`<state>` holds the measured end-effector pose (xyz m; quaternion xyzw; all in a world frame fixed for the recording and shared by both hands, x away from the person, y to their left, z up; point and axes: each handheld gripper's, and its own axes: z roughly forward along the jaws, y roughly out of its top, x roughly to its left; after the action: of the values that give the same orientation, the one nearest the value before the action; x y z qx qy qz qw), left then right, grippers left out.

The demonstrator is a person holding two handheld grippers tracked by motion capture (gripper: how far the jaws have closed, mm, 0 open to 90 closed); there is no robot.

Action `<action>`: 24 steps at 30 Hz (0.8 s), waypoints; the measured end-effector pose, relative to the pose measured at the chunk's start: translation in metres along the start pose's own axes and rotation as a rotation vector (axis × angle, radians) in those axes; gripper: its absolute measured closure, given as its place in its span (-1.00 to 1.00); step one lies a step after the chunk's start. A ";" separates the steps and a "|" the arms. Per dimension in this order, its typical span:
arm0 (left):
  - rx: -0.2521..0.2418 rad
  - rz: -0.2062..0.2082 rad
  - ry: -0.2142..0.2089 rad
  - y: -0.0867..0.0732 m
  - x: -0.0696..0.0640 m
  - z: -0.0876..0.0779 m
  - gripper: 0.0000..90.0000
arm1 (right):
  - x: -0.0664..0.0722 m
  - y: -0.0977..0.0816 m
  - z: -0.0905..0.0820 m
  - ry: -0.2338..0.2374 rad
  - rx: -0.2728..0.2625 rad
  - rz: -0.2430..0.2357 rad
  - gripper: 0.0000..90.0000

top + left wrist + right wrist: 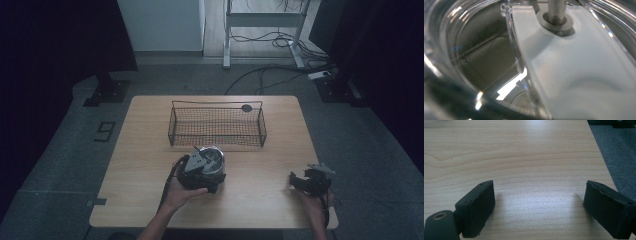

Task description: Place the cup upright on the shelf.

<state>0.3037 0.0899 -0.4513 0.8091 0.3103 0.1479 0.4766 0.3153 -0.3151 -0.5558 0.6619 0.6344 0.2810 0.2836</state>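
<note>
Clearly my left gripper sat pressed against a clear lidded container near the basket; its jaw spread I couldn't tell. My right gripper rested wide open, empty. I judged a slow, level lift safest.

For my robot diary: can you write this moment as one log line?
left gripper: at clear container | right gripper: open over table | wire basket: empty

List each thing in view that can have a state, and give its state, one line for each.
Left tool: against a clear container; jaws not visible, open or shut unclear.
Right tool: open, jaws wide apart, nothing between them, low over the table.
Clear container: upright on the table, just in front of the basket; contents unclear.
Wire basket: upright, looks empty.
</note>
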 end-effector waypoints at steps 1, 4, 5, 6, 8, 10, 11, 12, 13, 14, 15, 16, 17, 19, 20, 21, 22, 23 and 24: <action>-0.002 0.000 0.002 0.001 0.001 -0.001 -0.92 | 0.000 0.000 0.000 0.000 0.000 0.001 -0.78; -0.006 -0.010 0.002 0.002 0.003 -0.002 -0.92 | 0.000 0.000 0.000 -0.002 0.000 0.003 -0.77; -0.006 -0.010 0.006 0.003 0.004 -0.003 -0.92 | 0.000 0.000 0.000 -0.002 -0.002 0.004 -0.78; -0.007 -0.014 0.007 0.005 0.005 -0.003 -0.92 | 0.000 0.000 0.000 -0.003 -0.001 0.004 -0.77; -0.010 -0.015 0.013 0.007 0.006 -0.004 -0.92 | 0.000 0.000 0.000 -0.004 -0.001 0.005 -0.77; -0.014 -0.015 0.012 0.010 0.007 -0.005 -0.92 | 0.000 0.000 0.000 -0.005 -0.001 0.005 -0.77; -0.016 -0.014 0.015 0.012 0.008 -0.005 -0.92 | 0.000 0.000 0.000 -0.005 -0.001 0.006 -0.77; -0.017 -0.015 0.016 0.013 0.008 -0.006 -0.92 | 0.000 0.000 0.000 -0.005 -0.001 0.006 -0.77; -0.018 -0.017 0.016 0.014 0.009 -0.006 -0.92 | 0.000 0.000 0.000 -0.005 -0.001 0.006 -0.77; -0.019 -0.017 0.020 0.015 0.010 -0.006 -0.92 | 0.000 0.000 0.000 -0.005 -0.002 0.007 -0.77; -0.020 -0.017 0.023 0.016 0.011 -0.007 -0.92 | 0.000 0.000 0.000 -0.005 -0.003 0.006 -0.77; -0.021 -0.020 0.024 0.017 0.012 -0.007 -0.92 | 0.000 0.000 0.000 -0.005 -0.003 0.007 -0.77; -0.023 -0.022 0.027 0.017 0.013 -0.008 -0.92 | 0.000 0.000 0.000 -0.005 -0.003 0.007 -0.77; -0.026 -0.029 0.030 0.019 0.016 -0.009 -0.92 | 0.000 0.000 0.000 -0.006 -0.002 0.007 -0.77; -0.030 -0.038 0.028 0.020 0.018 -0.010 -0.92 | 0.000 0.000 0.000 -0.006 -0.002 0.007 -0.77; -0.032 -0.043 0.023 0.020 0.019 -0.010 -0.92 | 0.000 0.000 0.000 -0.007 -0.001 0.007 -0.77; -0.034 -0.047 0.020 0.021 0.020 -0.011 -0.92 | 0.000 0.000 0.000 -0.007 -0.001 0.006 -0.77; -0.037 -0.050 0.018 0.021 0.021 -0.011 -0.92 | 0.000 0.000 0.000 -0.006 -0.002 0.007 -0.77; -0.038 -0.050 0.021 0.022 0.022 -0.012 -0.92 | -0.001 0.000 0.000 -0.007 -0.002 0.007 -0.77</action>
<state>0.3223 0.1047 -0.4275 0.7903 0.3324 0.1506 0.4923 0.3158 -0.3156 -0.5558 0.6649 0.6309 0.2803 0.2854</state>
